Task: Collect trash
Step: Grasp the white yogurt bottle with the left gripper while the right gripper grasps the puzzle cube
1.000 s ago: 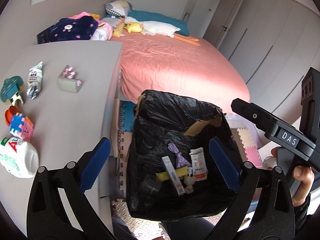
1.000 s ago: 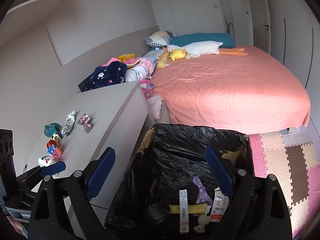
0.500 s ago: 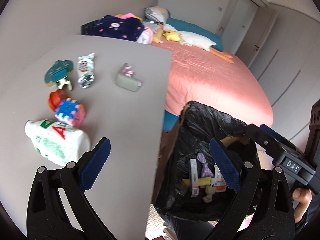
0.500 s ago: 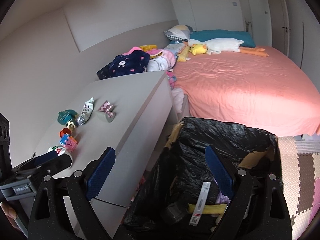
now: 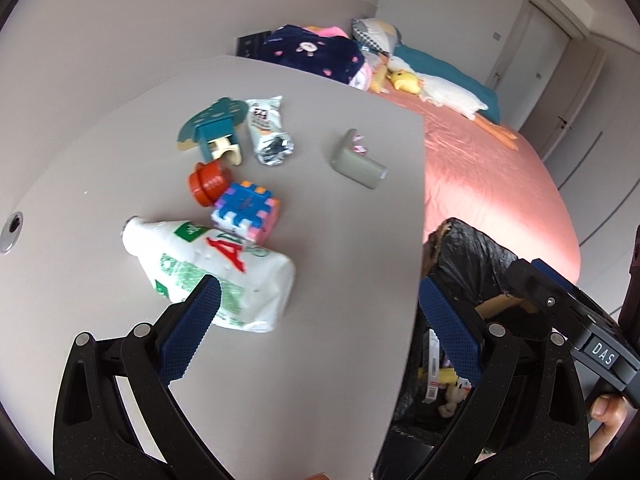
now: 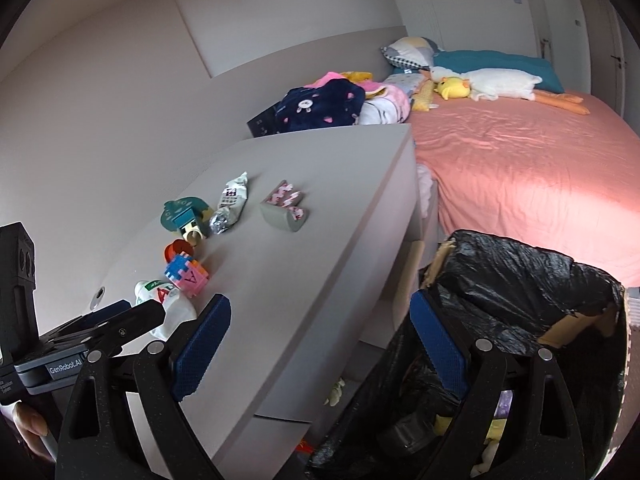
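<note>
Six items on desk, one bin.

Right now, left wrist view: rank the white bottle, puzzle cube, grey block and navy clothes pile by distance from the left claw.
1. white bottle, lying just ahead of the left claw, left side.
2. puzzle cube, behind the bottle.
3. grey block, mid-table, right.
4. navy clothes pile, beyond the table's far edge.

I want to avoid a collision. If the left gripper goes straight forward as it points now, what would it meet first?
Probably the white bottle lying on the desk. It lies just ahead of the open left gripper, towards its left finger. Depth is unclear, so it may pass above.
</note>
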`<state>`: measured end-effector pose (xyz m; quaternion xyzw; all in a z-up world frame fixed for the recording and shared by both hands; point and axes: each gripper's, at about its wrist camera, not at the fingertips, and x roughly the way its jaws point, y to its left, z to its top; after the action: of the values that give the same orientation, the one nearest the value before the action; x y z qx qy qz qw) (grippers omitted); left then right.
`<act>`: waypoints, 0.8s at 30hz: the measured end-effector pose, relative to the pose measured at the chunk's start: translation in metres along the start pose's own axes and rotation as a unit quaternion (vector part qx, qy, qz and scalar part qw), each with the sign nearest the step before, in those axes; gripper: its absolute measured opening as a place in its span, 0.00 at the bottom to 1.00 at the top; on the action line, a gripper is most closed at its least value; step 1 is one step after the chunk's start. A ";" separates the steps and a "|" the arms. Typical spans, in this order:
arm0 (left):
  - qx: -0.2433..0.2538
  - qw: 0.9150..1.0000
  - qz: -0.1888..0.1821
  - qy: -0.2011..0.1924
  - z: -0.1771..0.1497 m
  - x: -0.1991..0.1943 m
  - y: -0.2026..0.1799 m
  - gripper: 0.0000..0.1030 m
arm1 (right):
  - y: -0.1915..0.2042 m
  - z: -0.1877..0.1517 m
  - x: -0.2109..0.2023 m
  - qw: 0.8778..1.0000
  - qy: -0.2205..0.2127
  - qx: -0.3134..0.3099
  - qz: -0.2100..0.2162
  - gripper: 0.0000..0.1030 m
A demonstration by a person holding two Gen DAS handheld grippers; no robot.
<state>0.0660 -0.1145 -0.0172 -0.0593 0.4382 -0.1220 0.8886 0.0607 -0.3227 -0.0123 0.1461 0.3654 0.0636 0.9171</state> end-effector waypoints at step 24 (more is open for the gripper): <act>-0.150 0.985 0.055 0.063 0.014 0.055 0.080 0.76 | 0.031 0.010 0.032 0.999 0.016 -0.023 0.017 0.88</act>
<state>0.1223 -0.0519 -0.0679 -0.1604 0.5090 -0.0094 0.8457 0.0907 -0.2884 -0.0170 0.1301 0.3757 0.0895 0.9132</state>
